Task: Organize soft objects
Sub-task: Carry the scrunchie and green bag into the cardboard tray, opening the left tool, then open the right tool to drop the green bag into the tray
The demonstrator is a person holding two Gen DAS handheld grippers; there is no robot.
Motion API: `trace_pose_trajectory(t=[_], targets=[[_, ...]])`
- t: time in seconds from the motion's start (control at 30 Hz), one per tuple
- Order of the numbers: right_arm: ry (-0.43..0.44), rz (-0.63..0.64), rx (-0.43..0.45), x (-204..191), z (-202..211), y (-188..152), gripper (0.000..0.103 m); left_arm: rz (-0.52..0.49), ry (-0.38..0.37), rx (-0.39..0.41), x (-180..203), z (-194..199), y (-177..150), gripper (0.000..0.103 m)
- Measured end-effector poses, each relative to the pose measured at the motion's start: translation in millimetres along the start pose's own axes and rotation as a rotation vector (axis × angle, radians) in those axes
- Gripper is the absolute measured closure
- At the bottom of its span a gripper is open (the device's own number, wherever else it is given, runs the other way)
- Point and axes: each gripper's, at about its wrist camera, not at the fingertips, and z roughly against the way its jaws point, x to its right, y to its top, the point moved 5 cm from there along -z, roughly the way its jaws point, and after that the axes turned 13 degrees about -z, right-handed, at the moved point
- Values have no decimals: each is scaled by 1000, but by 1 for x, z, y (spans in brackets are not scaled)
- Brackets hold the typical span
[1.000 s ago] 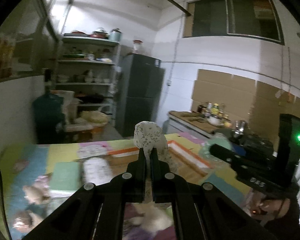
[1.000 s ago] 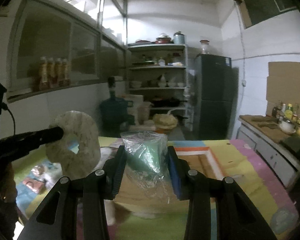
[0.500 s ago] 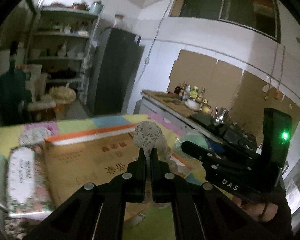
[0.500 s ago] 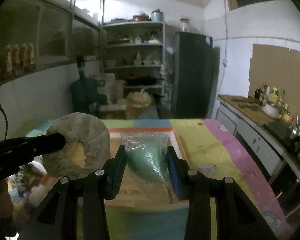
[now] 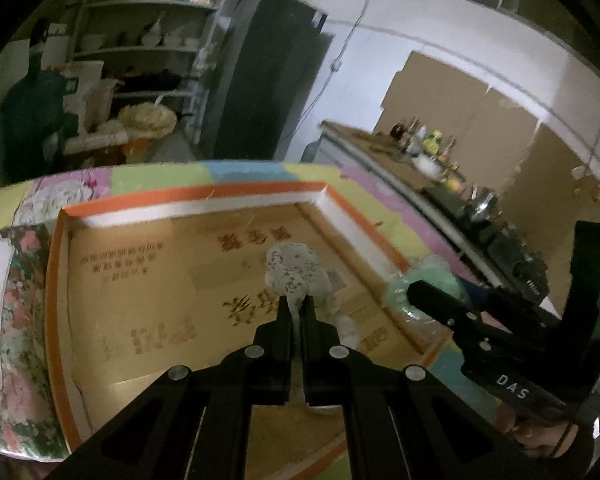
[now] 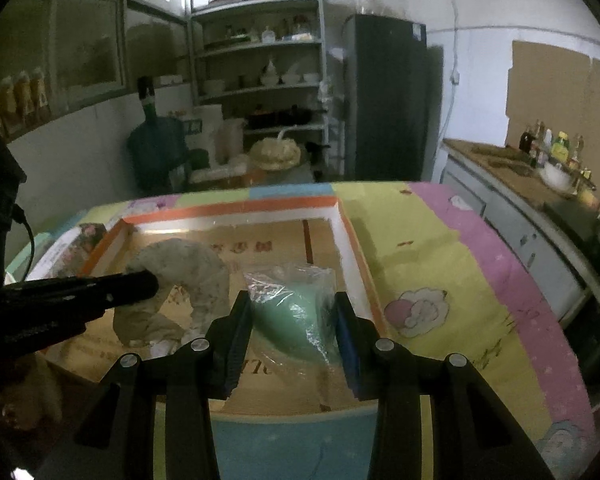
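Drop-off step, by the look of it: your left gripper (image 5: 296, 307) is pinched tight on the speckled ring cushion (image 5: 294, 276), which hangs just ahead of its tips over the open cardboard box (image 5: 188, 204). Your right gripper (image 6: 293, 322) is clamped partway on the bagged green thing (image 6: 300, 312), also out over the box, right beside the cushion. Next I'd guess you lower both until they're down on the box floor, then let go. Keep them apart so they don't pile up, and mind the bag's loose plastic snagging on the pads.

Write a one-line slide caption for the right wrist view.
Right gripper carries a bagged green item over the box.
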Motion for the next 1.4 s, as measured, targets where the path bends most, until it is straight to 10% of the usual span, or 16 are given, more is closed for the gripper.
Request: trace_pose_trajectory(t=[0.43, 0.77, 1.4], targets=[[-24, -30, -99, 12, -28, -11, 61, -1, 50, -110, -1, -20, -14, 98], [-5, -28, -88, 11, -26, -11, 56, 29, 15, -53, -2, -3, -7, 40], [-10, -8, 13, -4, 9, -5, 36, 19, 81, 162, -4, 68, 12, 16]])
